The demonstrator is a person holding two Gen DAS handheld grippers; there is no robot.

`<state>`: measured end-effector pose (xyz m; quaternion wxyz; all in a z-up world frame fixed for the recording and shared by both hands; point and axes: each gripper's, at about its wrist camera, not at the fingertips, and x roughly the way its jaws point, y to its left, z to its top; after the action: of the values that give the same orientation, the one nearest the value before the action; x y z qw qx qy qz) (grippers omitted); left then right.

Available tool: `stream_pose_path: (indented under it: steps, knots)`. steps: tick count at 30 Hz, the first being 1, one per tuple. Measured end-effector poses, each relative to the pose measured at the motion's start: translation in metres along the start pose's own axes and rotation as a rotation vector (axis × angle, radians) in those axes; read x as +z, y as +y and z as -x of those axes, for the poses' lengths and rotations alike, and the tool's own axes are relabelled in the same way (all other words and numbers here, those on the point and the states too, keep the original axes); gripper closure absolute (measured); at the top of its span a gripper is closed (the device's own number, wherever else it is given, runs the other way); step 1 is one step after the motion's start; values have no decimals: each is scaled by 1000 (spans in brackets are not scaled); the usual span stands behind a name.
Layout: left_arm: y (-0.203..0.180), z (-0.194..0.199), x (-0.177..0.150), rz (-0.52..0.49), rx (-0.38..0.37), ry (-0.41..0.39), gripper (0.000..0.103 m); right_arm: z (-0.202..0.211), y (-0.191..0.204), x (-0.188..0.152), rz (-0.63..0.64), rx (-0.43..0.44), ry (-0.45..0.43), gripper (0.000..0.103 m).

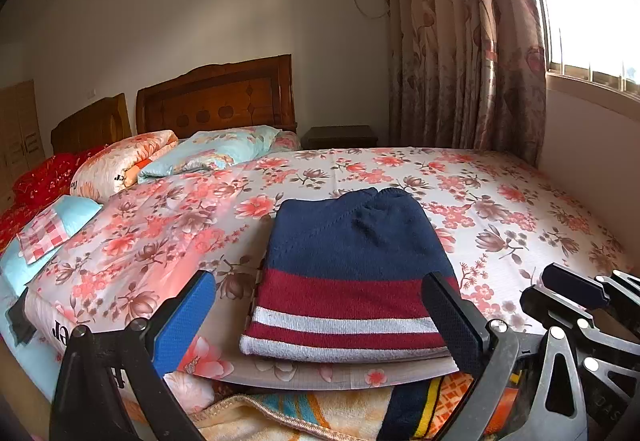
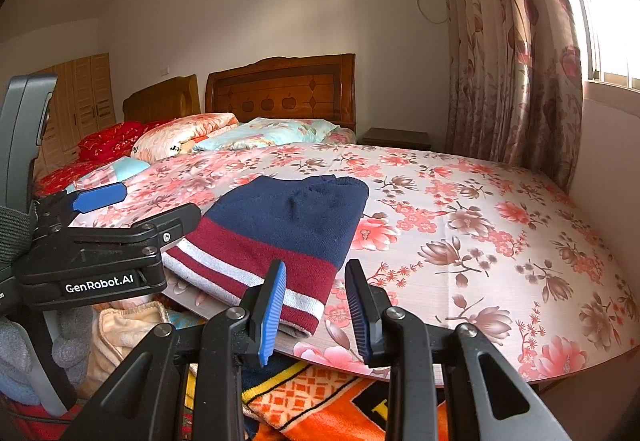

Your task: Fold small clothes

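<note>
The left gripper is hanging wide open at the near edge of the floral board, its jaws sitting either side of the folded navy-and-maroon striped sweater without pinching it. Over on the right, the right gripper is also hovering open, holding nothing, just off the sweater's near corner.

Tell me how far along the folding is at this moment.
Done: the striped sweater lies folded into a neat rectangle near the front edge of the floral board. In hand: nothing; the left tool is open around the sweater's near end without gripping, and the right tool is open at its corner. Left: more cloth sits below the board's edge, apparently unfolded.
</note>
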<state>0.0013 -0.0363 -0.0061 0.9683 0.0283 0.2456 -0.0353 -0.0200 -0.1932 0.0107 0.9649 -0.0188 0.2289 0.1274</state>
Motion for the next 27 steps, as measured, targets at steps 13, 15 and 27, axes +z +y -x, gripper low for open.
stream_pose_path:
  steps: [13,15,27]
  knots:
    - [0,-1,-1,2,-1,4,0,-1,0,-1,-1,1,2,72]
    - [0,-1,-2,2,-1,4,0,-1,0,-1,-1,1,2,72]
    - [1,-1,-2,-1,0,4,0,-1,1,-3,-1,3,4,72]
